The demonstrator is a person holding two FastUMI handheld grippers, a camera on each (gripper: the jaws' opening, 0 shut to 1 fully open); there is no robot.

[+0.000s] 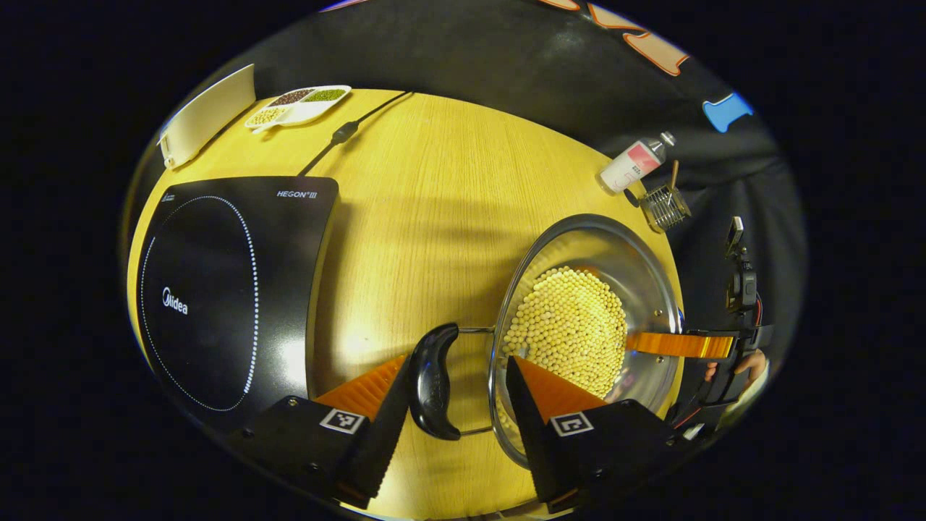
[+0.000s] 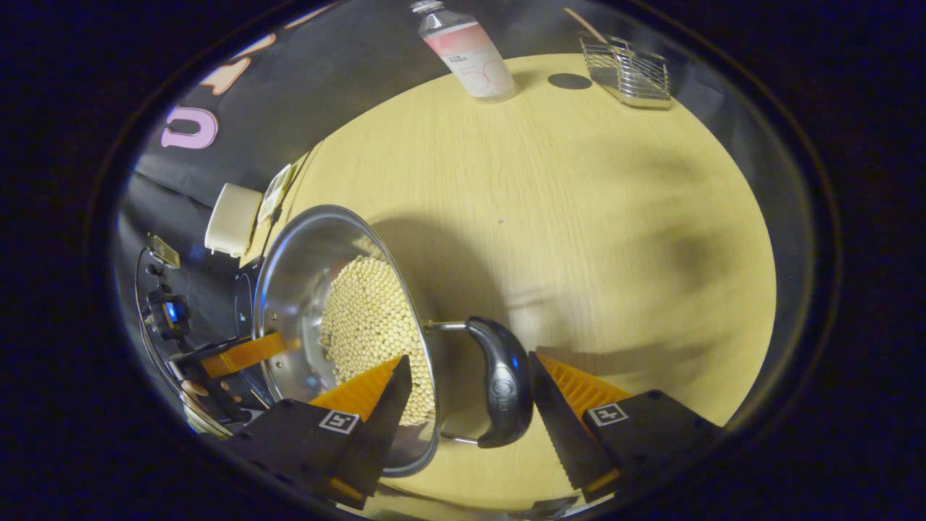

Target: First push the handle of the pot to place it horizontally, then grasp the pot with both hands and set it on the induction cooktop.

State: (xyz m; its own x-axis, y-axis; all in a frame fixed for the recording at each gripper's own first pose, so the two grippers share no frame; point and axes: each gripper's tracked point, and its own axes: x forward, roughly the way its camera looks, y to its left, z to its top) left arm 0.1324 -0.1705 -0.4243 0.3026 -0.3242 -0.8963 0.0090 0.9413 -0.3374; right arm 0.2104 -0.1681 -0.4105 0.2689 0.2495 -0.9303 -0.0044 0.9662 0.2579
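A steel pot (image 1: 644,268) holding pale beans (image 1: 568,325) stands on the wooden table (image 1: 434,202), to the right of the black induction cooktop (image 1: 231,289). My left gripper (image 1: 456,362) straddles one black handle (image 1: 434,380): one finger lies against the handle's outer side, the other reaches inside the rim. My right gripper (image 2: 469,358) holds the opposite handle (image 2: 506,383) of the pot (image 2: 304,268) the same way. Across the pot, the left gripper view shows the right gripper (image 1: 723,347) and the right gripper view shows the left gripper (image 2: 239,354).
A plastic bottle (image 1: 633,165) and a wire rack (image 1: 665,206) stand near the table's far right edge. A divided dish of beans (image 1: 298,105) and a white box (image 1: 206,116) sit behind the cooktop, where a black cable (image 1: 347,130) runs off the table.
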